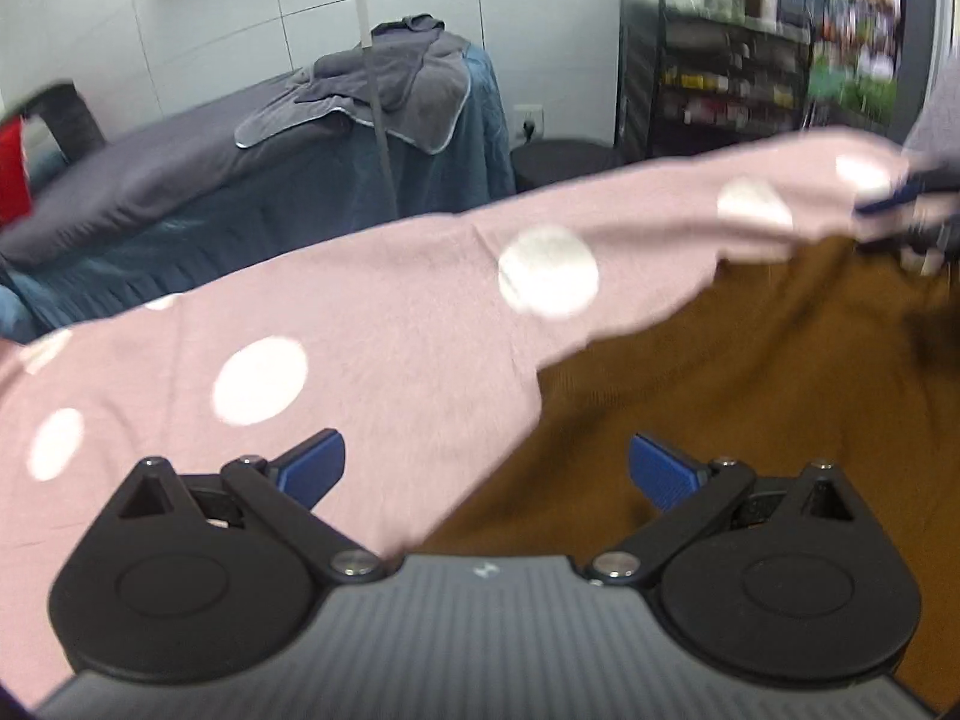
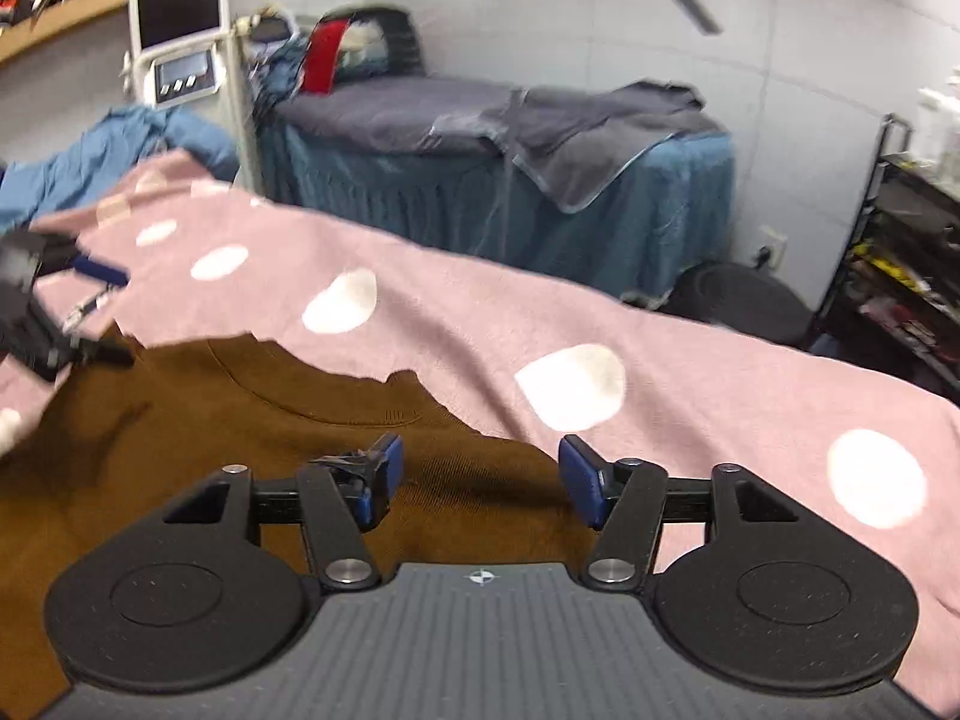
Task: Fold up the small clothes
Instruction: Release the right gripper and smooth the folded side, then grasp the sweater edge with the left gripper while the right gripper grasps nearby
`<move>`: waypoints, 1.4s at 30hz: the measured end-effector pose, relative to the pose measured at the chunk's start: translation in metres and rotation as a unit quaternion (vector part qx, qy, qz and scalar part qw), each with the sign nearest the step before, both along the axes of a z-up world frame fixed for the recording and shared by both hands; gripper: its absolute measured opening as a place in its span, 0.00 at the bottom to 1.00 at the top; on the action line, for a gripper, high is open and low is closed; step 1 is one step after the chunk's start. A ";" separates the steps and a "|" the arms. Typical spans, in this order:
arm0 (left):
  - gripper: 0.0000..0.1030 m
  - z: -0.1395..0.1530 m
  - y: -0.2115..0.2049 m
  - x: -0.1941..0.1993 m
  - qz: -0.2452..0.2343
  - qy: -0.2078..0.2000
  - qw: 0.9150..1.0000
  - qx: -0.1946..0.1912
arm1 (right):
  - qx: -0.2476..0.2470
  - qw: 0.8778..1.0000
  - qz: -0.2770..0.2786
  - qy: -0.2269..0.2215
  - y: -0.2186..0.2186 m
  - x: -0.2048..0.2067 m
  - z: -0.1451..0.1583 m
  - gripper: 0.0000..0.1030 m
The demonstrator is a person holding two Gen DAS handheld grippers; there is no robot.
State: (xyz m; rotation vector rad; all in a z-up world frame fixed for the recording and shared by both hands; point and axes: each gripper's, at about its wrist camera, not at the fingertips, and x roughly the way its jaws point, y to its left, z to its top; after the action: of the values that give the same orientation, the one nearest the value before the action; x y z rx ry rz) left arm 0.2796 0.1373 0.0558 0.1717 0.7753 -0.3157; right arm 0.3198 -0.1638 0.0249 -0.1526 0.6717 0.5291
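Note:
A brown knit garment [image 2: 240, 450] lies spread on a pink cloth with white dots [image 2: 480, 324], its round neckline facing away from me. My right gripper [image 2: 480, 480] hovers just above the brown garment, jaws wide open with nothing between the blue pads. In the left wrist view the brown garment [image 1: 750, 390] fills the right side and the pink cloth [image 1: 360, 330] the left. My left gripper [image 1: 486, 471] is open over the garment's edge and holds nothing. Each gripper shows blurred at the other view's edge: the right gripper [image 1: 882, 222] and the left gripper [image 2: 102, 312].
Beyond the pink surface stands a treatment bed with a blue skirt [image 2: 600, 192] and a grey towel [image 2: 600, 132]. A black stool [image 2: 744, 300] and a dark shelf rack [image 2: 900, 252] stand at the right. A white machine with a screen [image 2: 180, 36] is at the back left.

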 end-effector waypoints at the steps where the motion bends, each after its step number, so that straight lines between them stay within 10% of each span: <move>1: 1.00 -0.002 0.002 0.008 -0.005 0.008 1.000 -0.015 | -0.007 1.000 0.004 0.007 0.003 0.006 -0.004 0.85; 6: 0.94 -0.021 -0.017 0.034 -0.071 0.052 0.996 0.035 | -0.040 0.998 0.044 0.019 0.007 0.013 -0.016 0.84; 10: 0.54 -0.034 -0.036 0.042 -0.118 0.080 0.989 0.035 | -0.048 0.997 0.057 0.030 0.006 0.015 -0.020 0.77; 15: 0.31 -0.040 -0.043 0.050 -0.110 0.090 0.990 0.015 | -0.059 0.995 0.067 0.035 0.010 0.019 -0.026 0.68; 17: 0.06 -0.039 -0.044 0.046 -0.113 0.089 0.990 0.013 | -0.064 0.995 0.065 0.031 0.010 0.020 -0.026 0.45; 20: 0.05 -0.038 -0.055 0.038 -0.119 0.076 0.989 0.044 | -0.071 0.995 0.060 0.031 0.010 0.021 -0.024 0.15; 23: 0.05 -0.034 -0.058 0.037 -0.119 0.075 0.989 0.055 | -0.058 0.996 0.060 0.032 0.009 0.019 -0.017 0.11; 27: 0.05 -0.034 -0.060 0.038 -0.127 0.074 0.987 0.064 | -0.054 0.996 0.074 -0.018 0.010 0.014 -0.005 0.83; 31: 0.05 -0.034 -0.059 0.038 -0.129 0.073 0.987 0.061 | -0.093 0.990 0.104 0.022 0.021 0.031 -0.018 0.70; 35: 0.05 -0.035 -0.055 0.038 -0.127 0.073 0.988 0.049 | -0.102 0.988 0.107 0.037 0.023 0.034 -0.021 0.09; 42: 0.05 -0.023 -0.052 0.020 -0.120 0.052 0.991 0.032 | -0.066 0.993 0.095 -0.023 0.013 -0.003 0.001 0.04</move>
State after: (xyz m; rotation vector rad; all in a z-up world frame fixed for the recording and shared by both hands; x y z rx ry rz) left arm 0.2993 0.0856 0.0325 0.3128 0.8709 -0.5320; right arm 0.3170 -0.1511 0.0258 -0.3558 0.6507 0.6623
